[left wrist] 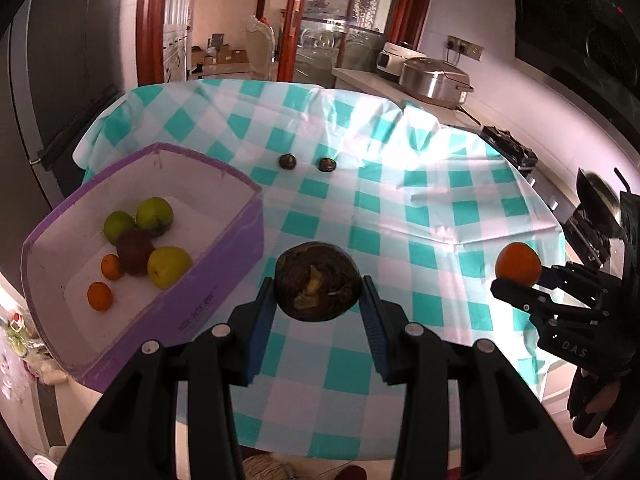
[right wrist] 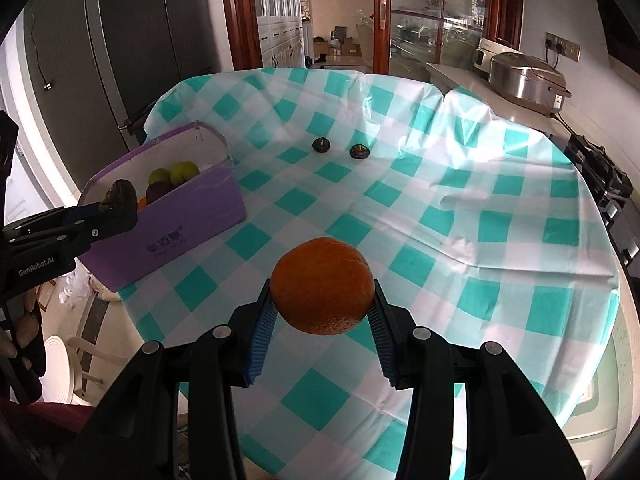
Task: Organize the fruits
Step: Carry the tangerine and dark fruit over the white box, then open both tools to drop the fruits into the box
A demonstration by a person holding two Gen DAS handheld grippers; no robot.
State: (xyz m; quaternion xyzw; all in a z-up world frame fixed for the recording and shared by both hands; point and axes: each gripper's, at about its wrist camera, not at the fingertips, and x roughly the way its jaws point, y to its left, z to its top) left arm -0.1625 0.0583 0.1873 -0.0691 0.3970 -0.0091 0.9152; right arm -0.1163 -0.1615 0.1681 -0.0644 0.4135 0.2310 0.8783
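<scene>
Right up against the left wrist lens, the left gripper (left wrist: 318, 300) is clamped on a dark brown fruit (left wrist: 318, 286), blue pads pressing both its sides, lifted clear above the checked tablecloth (left wrist: 420, 208); over on the right wrist view, the right gripper (right wrist: 322, 306) is clenched on an orange (right wrist: 322, 286), also held up off the cloth, and that same orange shows at the far right edge of the left view. Just left of the left gripper sits the purple box (left wrist: 224, 280), white inside, standing at the table's left edge; it holds three green fruits (left wrist: 169, 266), one dark fruit (left wrist: 134, 251) among them, and two small oranges (left wrist: 99, 296) toward the near end. Further out, mid-table, two small dark fruits (left wrist: 287, 161) rest side by side on the cloth, well apart from the box. Beyond the table's right corner, a steel cooker (right wrist: 524, 76) stands on the counter; behind it all, a wood-framed glass door (right wrist: 420, 20).
</scene>
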